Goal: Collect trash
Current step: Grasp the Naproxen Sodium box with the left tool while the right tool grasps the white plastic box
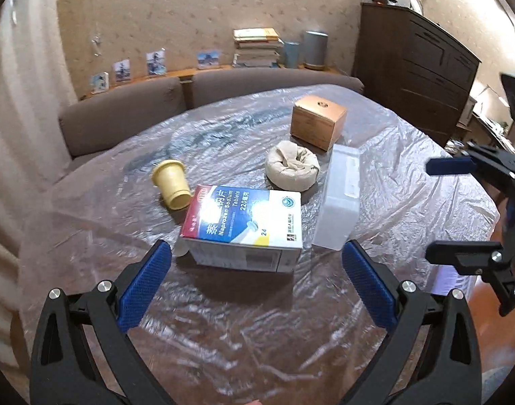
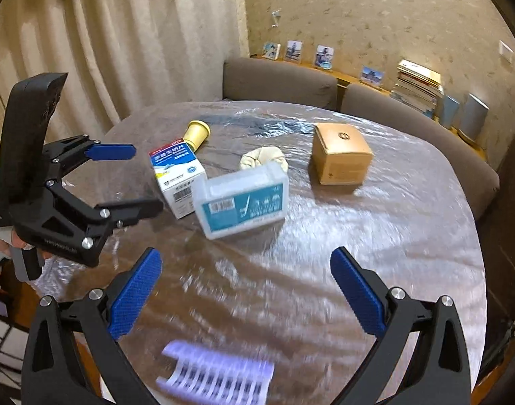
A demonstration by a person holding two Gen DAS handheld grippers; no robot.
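**A:** Left wrist view first: your left gripper [image 1: 257,266] has its ribbed blue pads spread wide with nothing between them, just short of the glossy white-and-blue cardboard medicine box [image 1: 245,227] lying flat on the table.

**B:** And your right gripper [image 2: 245,287]?

**A:** Spread wide too, holding nothing, over bare crinkled clear plastic sheeting [image 2: 291,287] that covers the round table. Near its edge below you lies a white slotted plastic piece [image 2: 217,376], blurred.

**B:** What's past the medicine box?

**A:** Just to its right stands a frosted translucent plastic case [image 1: 340,199] with a teal label on one side. Behind the medicine box, a pale yellow plastic cup [image 1: 171,184] lies on its side, touching or nearly so. A crumpled beige paper wad [image 1: 293,167] sits behind the case, and farther back a square tan cardboard box [image 1: 318,121] stands apart.

**B:** Room to move?

**A:** You've open sheeting on all sides of the cluster; a brown sofa [image 1: 122,114] curves close around the far rim.
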